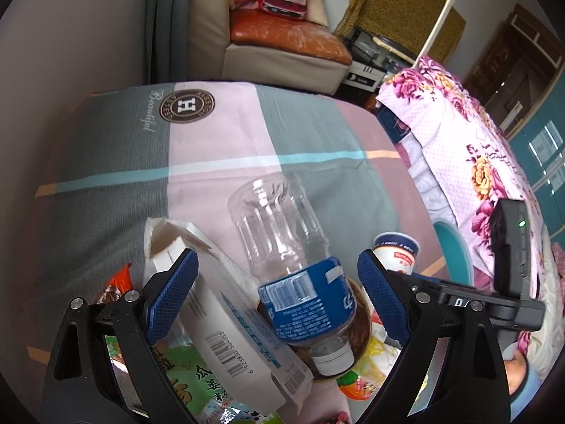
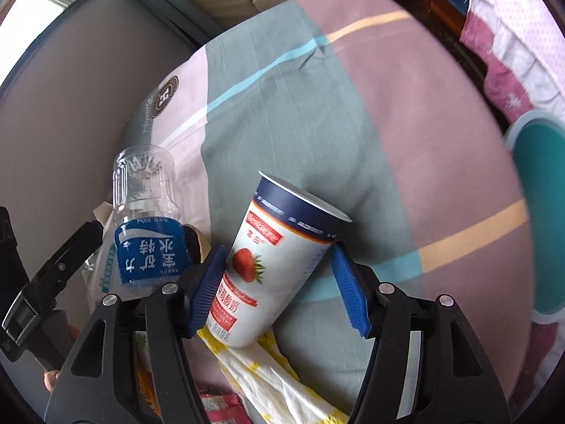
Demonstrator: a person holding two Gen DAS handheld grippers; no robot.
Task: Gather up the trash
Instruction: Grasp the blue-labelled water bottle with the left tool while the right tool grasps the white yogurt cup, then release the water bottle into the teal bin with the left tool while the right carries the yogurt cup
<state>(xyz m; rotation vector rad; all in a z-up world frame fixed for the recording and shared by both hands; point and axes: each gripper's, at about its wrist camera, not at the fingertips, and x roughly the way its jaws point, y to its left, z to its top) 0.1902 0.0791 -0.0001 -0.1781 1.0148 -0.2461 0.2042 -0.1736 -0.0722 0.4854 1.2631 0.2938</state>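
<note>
Blue pads of my right gripper [image 2: 279, 288] flank the strawberry yogurt cup [image 2: 272, 268]; left pad touches it, right pad stands just clear, so no pinch. Cup leans on the striped bedsheet [image 2: 406, 134]. My left gripper [image 1: 277, 298] is spread wide around the empty water bottle [image 1: 293, 265] and white carton [image 1: 226, 314], both lying on wrappers.

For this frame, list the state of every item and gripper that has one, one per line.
Clear plastic water bottle with blue label: capped, empty, lying between open left gripper pads.
White strawberry yogurt paper cup: tilted, between right gripper pads, right pad clear.
White cardboard carton: top torn open, lying flat.
Teal bin: open.
</note>
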